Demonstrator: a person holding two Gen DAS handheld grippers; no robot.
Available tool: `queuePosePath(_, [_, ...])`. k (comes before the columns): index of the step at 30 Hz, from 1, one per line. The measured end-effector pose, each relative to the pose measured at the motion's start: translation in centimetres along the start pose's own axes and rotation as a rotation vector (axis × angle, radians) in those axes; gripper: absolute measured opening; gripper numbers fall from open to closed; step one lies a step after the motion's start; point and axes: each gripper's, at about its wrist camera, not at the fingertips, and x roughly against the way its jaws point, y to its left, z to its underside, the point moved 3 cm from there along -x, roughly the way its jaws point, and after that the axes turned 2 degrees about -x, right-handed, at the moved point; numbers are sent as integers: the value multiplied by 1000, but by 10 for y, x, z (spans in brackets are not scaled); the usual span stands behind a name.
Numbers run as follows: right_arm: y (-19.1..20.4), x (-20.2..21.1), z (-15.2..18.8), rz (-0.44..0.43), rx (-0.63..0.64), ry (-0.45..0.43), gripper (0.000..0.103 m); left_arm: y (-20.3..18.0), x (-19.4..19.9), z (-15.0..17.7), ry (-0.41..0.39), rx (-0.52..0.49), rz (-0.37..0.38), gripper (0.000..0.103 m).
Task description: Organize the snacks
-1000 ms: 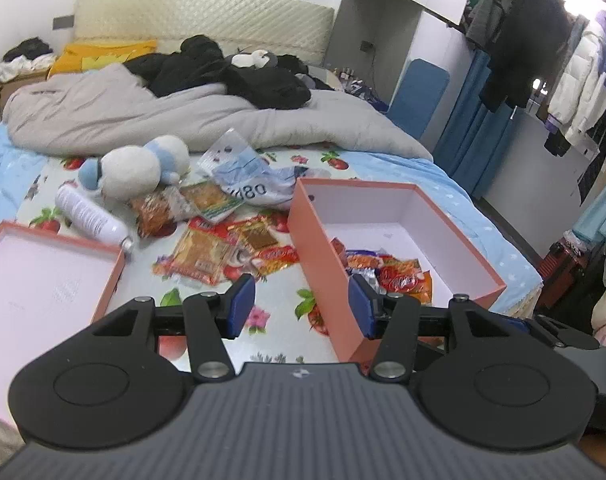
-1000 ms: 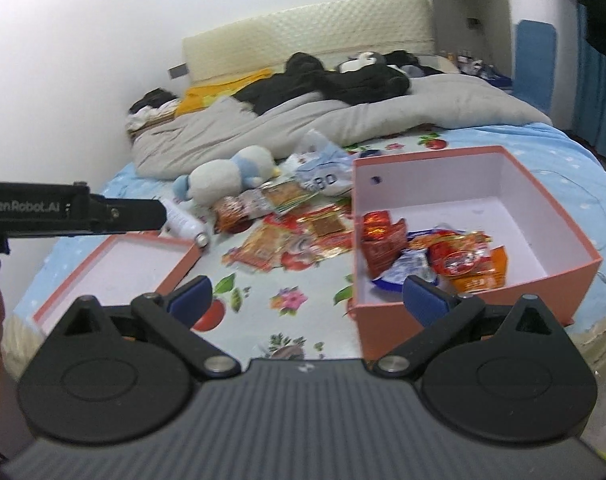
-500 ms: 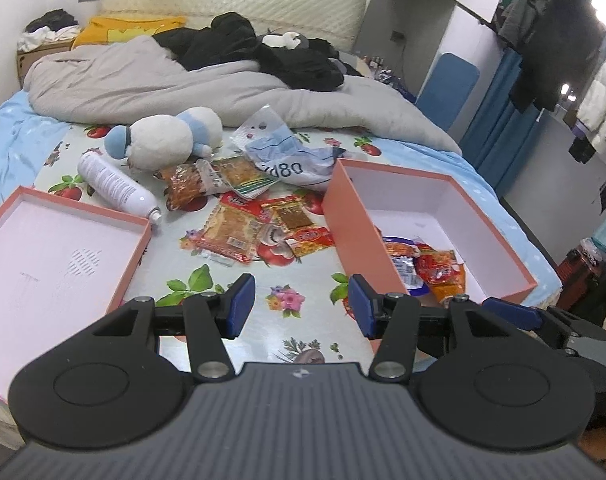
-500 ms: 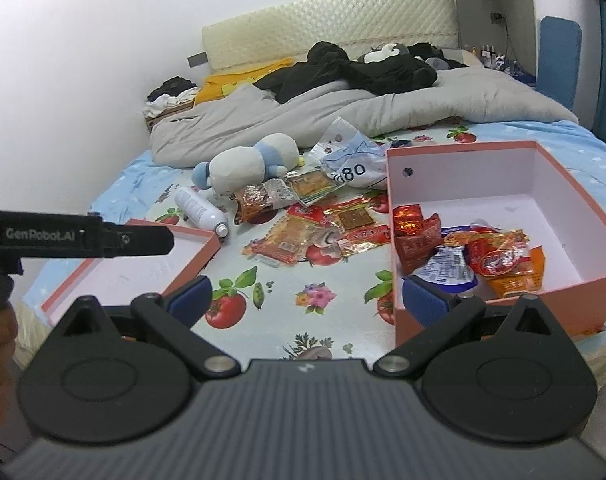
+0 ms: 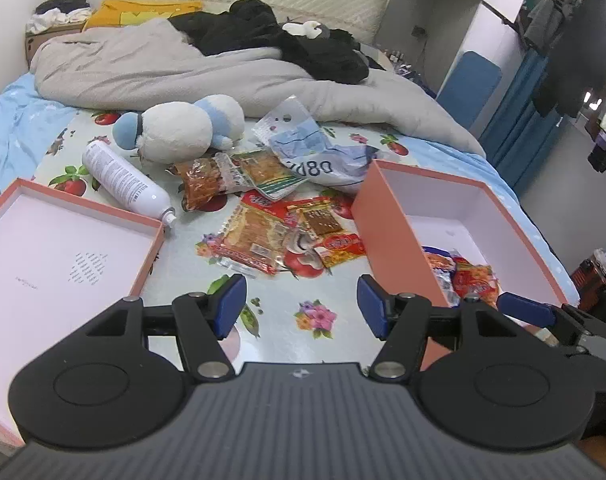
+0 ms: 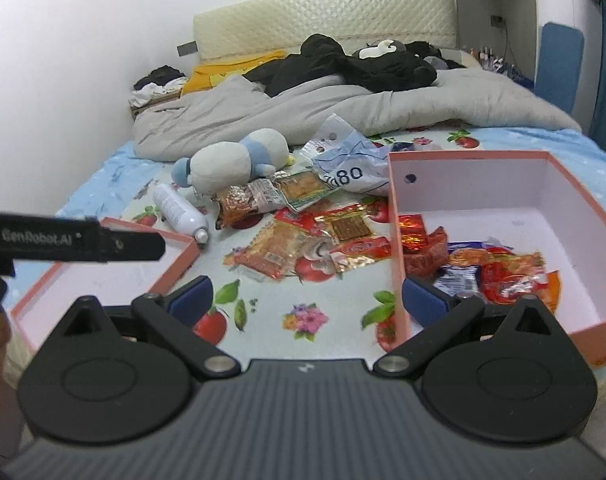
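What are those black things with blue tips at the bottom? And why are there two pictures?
They are two grabbing tools, one in each of a person's hands, each carrying a camera. One picture looks along the left gripper, the other along the right gripper. Both are open and hold nothing; the left's jaws have just been opening. On the flowery bed sheet lie shiny orange snack packets, a white spray bottle and a white-and-blue plush toy. The salmon-pink cardboard box already holds some snacks.
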Motion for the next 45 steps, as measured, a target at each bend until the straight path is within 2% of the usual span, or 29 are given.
queuePosePath(2, [1,-9,-5,3,3,-3,102,8,-11,-3,9,9,-5,67])
queuePosePath(4, [4,-18,-7,2,13,0,90,15,-21,-7,17,18,-11,67])
queuePosePath(7, [11,-38,-10,1,44,21,80,29,-38,-12,31,35,-14,67])
queuePosePath(14, [21,-94,-10,33,117,75,78,61,-92,-24,91,68,-7,67])
queuePosePath(17, [22,-124,-7,78,156,105,69,69,-121,-30,126,71,8,67])
queuePosePath(20, [21,-151,-5,123,172,121,68,73,-151,-36,164,65,29,75])
queuePosePath(22, [19,-169,-5,155,182,125,66,75,-174,-40,182,51,41,76])
queuePosePath(25, [12,-195,-5,167,161,145,58,76,-202,-47,199,22,43,76])
queuePosePath(27, [9,-211,-4,183,158,137,56,77,-219,-53,194,6,56,76])
queuePosePath(30, [1,-230,-2,207,131,145,45,76,-246,-62,213,-16,68,75])
queuePosePath(34, [-11,-250,-1,231,85,159,41,74,-274,-68,222,-47,72,72])
queuePosePath(37, [-20,-261,-1,199,21,166,40,81,-296,-62,274,-12,73,61])
queuePosePath(39, [-22,-270,4,178,14,210,42,86,-306,-56,301,9,75,59])
queuePosePath(45, [-20,-269,6,136,22,243,42,95,-302,-46,279,25,89,56])
